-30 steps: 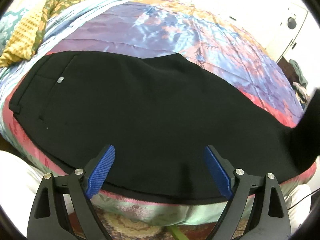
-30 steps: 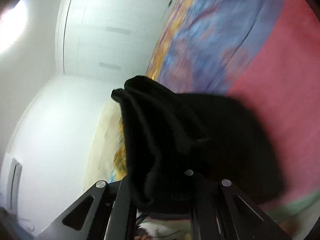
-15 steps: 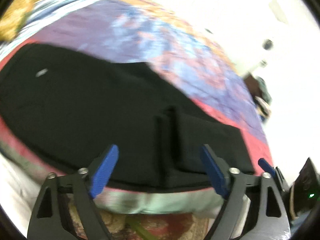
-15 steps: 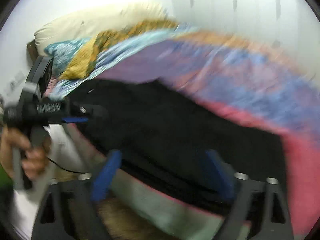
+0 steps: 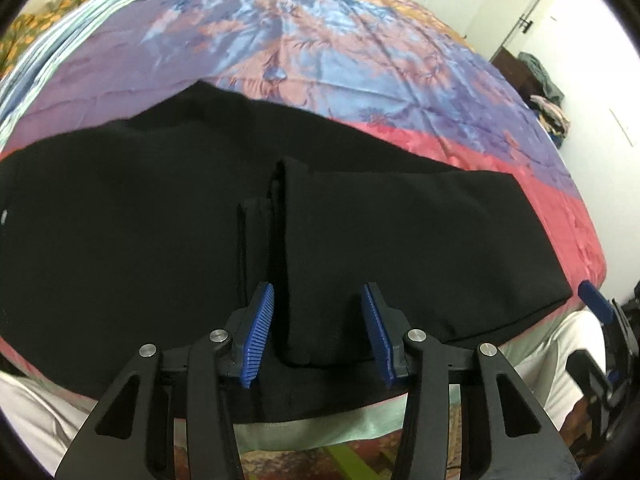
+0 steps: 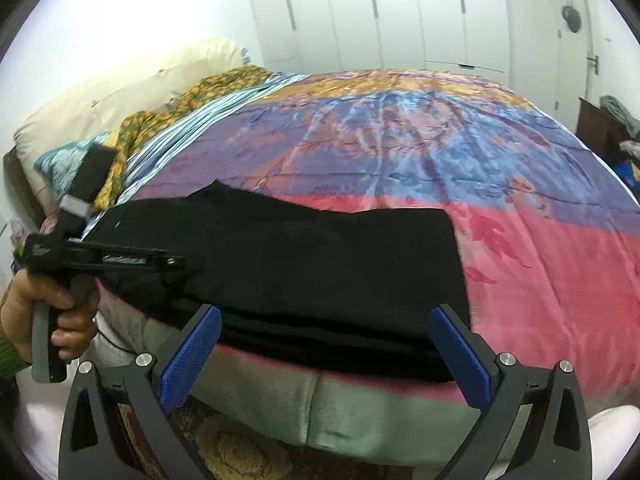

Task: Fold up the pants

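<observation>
Across the lower middle of both wrist views lie the black pants [image 5: 160,240] [image 6: 320,264], spread along the near edge of a bed covered by a satin bedspread [image 5: 320,60] [image 6: 420,140] patterned in purple, blue, orange and red. Their leg end is folded back over the rest, so a doubled layer with a raised cuff edge [image 5: 280,208] sits at the centre of the left view and reaches toward the right of the frame. At the bottom centre of that view the left gripper [image 5: 318,332] has its jaws partly apart, the blue pads on either side of the near corner of the folded layer without pinching it. At the far left of the right view a hand [image 6: 52,312] holds that same gripper by its handle, its front reaching over the pants. At the bottom of the right view the right gripper [image 6: 326,356] has its jaws wide apart and holds nothing, poised before the bed's near edge. A cream pillow [image 6: 120,92] and a yellow floral cloth [image 6: 192,108] lie at the upper left, white wardrobe doors [image 6: 380,12] fill the top, and a patterned rug [image 6: 240,452] shows below the mattress.
</observation>
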Demonstrator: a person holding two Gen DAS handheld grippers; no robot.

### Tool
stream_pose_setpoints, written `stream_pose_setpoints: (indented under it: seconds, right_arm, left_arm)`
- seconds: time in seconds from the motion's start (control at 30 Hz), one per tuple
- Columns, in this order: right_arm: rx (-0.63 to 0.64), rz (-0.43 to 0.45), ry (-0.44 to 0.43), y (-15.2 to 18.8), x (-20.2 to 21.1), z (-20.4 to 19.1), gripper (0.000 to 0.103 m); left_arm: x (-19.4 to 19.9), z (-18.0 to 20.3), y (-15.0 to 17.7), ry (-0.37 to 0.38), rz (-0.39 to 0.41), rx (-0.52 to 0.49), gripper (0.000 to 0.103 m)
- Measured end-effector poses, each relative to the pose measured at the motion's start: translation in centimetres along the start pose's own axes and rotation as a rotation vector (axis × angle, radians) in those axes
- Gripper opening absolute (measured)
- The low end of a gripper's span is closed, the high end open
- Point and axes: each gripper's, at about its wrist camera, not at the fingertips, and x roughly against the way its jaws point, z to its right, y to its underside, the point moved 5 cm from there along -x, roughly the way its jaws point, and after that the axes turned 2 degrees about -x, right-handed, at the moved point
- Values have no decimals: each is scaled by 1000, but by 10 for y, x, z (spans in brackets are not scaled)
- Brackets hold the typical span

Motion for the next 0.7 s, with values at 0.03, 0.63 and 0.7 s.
stream_pose_setpoints:
  seconds: [0.03,0.63,0.7]
  right_arm:
    - [5,-2,-1,0,-3,-1,102]
    - [-80,-11,-8,1,-11,15,103]
    - [-93,-12,-6,1,-12,18,102]
  left_arm:
    - [1,-1,3,2,3,0,35]
    - [41,-16,28,15,50,52,45]
    - [49,-18,23,4,90,57,70]
